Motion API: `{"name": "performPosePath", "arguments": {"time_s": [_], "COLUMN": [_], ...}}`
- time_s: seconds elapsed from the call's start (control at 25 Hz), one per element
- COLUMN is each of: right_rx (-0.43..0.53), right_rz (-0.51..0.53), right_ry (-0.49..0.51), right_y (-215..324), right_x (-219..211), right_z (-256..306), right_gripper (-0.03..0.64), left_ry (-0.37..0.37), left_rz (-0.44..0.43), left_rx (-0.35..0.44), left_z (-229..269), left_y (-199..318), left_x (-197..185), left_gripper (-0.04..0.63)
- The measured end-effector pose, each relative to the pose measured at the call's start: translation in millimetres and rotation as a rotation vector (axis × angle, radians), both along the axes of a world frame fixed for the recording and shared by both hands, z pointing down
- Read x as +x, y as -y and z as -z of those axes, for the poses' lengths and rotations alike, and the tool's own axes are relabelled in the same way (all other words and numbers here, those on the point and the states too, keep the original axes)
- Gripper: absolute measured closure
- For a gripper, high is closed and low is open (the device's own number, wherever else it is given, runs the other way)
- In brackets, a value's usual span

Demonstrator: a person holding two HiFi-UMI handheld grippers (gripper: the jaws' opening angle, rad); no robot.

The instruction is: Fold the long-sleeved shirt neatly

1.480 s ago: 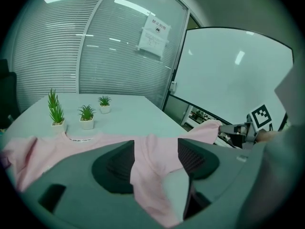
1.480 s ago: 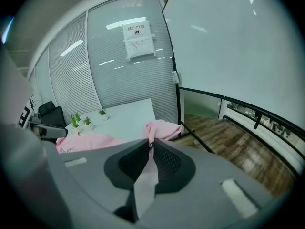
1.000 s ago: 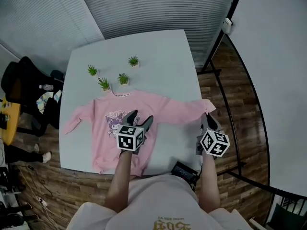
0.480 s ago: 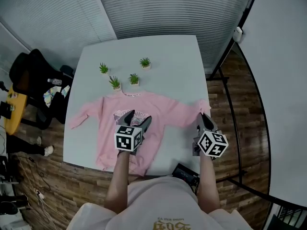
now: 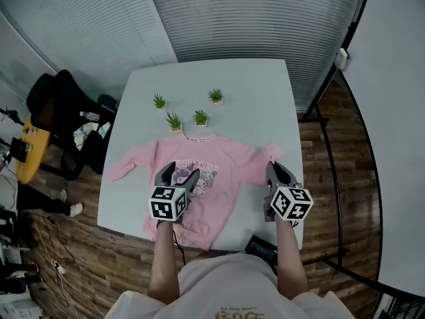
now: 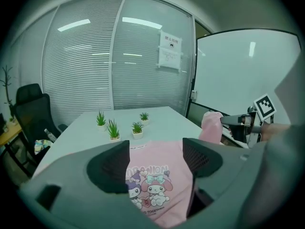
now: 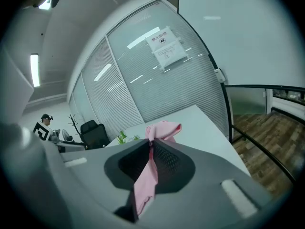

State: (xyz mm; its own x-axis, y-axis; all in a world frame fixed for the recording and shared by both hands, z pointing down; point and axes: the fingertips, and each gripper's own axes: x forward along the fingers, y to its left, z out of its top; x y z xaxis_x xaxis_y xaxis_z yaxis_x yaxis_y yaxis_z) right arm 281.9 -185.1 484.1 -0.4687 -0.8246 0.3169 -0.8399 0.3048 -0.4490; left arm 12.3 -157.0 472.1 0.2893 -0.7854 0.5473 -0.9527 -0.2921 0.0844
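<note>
**Right sleeve swings inward, left tool spreads wide**

Both hands have drawn back toward the person since a second ago. The right tool [image 5: 272, 170] has carried the cuff [image 5: 272, 153] with it, so the right sleeve [image 5: 260, 158] no longer reaches the edge of the worktop [image 5: 252, 85].

From the head view, the pink long-sleeved shirt [image 5: 226, 178] lies front up with its hem over the near edge. Its left sleeve [image 5: 126, 168] is spread out to the side. The left tool [image 5: 179, 173] hovers above the chest print. A black device [image 5: 262, 246] sits at the near edge, and an office chair [image 5: 56, 105] stands off to the left, well apart.

Over to the left gripper view: the left tool [image 6: 157, 161] has just been opening its jaws. They stand wide apart, gripping nothing, with only the shirt [image 6: 152, 175] lying below. Three potted plants [image 6: 113, 129] stand just beyond the collar (worth minding if the cloth slides back).

Right gripper view now: the right tool [image 7: 150, 144] is shut tight on the cuff [image 7: 162, 129], and the fabric droops limp from the pinch.

Judging by that sag, the shirt is light, soft and quick to crease. Cuffs, shoulder seams and hem corners look like the best places to take hold.
</note>
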Motion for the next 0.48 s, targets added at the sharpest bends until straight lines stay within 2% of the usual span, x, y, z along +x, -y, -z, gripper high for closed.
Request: {"name": "performPosePath", "arguments": {"time_s": [0.16,0.48], "right_rx": [0.019,0.058], "right_rz": [0.066,0.144], "right_ry": [0.009,0.008], "right_y": [5.6,6.4], "right_x": [-26.0,-76.0], "right_z": [7.0,18.0], "right_gripper": [0.58,0.581], "left_ry": [0.046,0.083], "left_rz": [0.057,0.157], "left_rx": [0.001,-0.004], "left_z": [8.5,10.3], "left_y": [-9.0,-25.9], "left_x": [-37.2,-110.1], "left_gripper": [0.238,0.239]}}
